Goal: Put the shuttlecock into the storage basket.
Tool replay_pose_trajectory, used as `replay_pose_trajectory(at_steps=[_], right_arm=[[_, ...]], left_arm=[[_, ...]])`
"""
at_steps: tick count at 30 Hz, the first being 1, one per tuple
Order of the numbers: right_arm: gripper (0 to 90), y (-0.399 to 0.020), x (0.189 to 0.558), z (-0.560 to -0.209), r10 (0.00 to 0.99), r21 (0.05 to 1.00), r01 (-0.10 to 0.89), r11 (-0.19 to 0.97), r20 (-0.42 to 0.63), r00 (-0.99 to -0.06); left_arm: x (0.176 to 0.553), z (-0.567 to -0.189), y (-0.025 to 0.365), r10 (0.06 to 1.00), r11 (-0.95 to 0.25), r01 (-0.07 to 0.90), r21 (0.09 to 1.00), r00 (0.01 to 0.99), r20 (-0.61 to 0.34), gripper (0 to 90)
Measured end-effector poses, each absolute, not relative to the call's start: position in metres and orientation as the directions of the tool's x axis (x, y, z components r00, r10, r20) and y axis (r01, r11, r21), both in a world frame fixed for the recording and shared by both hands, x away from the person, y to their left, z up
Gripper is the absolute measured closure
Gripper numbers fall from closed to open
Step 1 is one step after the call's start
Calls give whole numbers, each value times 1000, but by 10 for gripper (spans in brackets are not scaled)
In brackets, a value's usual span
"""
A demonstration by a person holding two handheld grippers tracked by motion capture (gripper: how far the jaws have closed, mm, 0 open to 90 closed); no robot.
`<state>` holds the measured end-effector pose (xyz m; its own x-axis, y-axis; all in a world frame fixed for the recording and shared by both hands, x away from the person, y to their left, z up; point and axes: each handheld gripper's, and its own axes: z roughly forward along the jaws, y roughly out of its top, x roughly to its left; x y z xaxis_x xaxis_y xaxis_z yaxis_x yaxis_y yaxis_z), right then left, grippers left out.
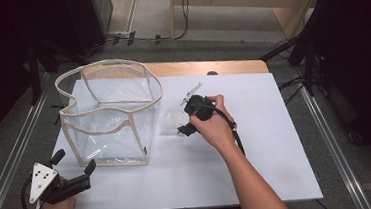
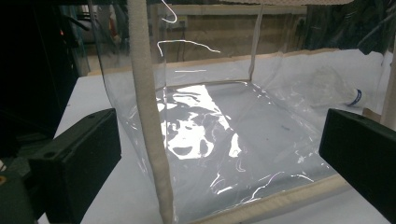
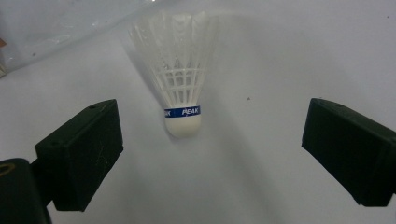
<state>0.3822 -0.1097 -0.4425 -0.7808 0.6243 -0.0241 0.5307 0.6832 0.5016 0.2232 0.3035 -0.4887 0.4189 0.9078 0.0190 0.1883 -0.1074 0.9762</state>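
Left gripper: I hold it low at the table's near left corner, jaws spread wide with nothing between them, aimed at the bag.
Clear bag: a see-through plastic box-shaped bag with cream fabric edging, standing open on the white table, left of centre; just beyond my left gripper's tips.
Shuttlecock: white, lying on the table just right of the bag, cork end toward my right gripper, feathers pointing away.
Writing: a blue band around the cork reads "PEAK" in white letters.
Right gripper: I hold it tilted down over the shuttlecock; jaws stand wide apart, gripping nothing, with the cork just ahead of the gap between them and touching neither.
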Motion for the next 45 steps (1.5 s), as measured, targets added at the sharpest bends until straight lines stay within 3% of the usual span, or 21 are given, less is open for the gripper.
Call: replay_pose_trajectory(at_steps=[10,15,19,23,33,40,45], right_arm=[[42,-99,386,-451,619,442,546,712,-28,-785],[125,-93,387,-455,631,424,561,711,-35,-775],[125,-91,387,-457,636,405,572,713,-29,-771],[219,-87,389,-461,637,390,572,721,-48,-770],[331,-79,390,-467,650,363,597,716,-33,-759],[487,-76,390,-473,654,350,611,710,-8,-756],[547,-75,391,-477,660,342,619,707,-6,-751]], left_arm=[[223,-489,303,907,-111,191,975,420,21,0],[223,-489,303,907,-112,191,975,420,22,0],[223,-489,303,907,-111,190,975,420,21,0],[223,-489,303,907,-112,190,975,421,22,0],[223,-489,303,907,-113,191,975,420,23,0],[223,-489,303,907,-111,190,976,421,22,0],[223,-489,302,907,-113,187,976,420,24,0]])
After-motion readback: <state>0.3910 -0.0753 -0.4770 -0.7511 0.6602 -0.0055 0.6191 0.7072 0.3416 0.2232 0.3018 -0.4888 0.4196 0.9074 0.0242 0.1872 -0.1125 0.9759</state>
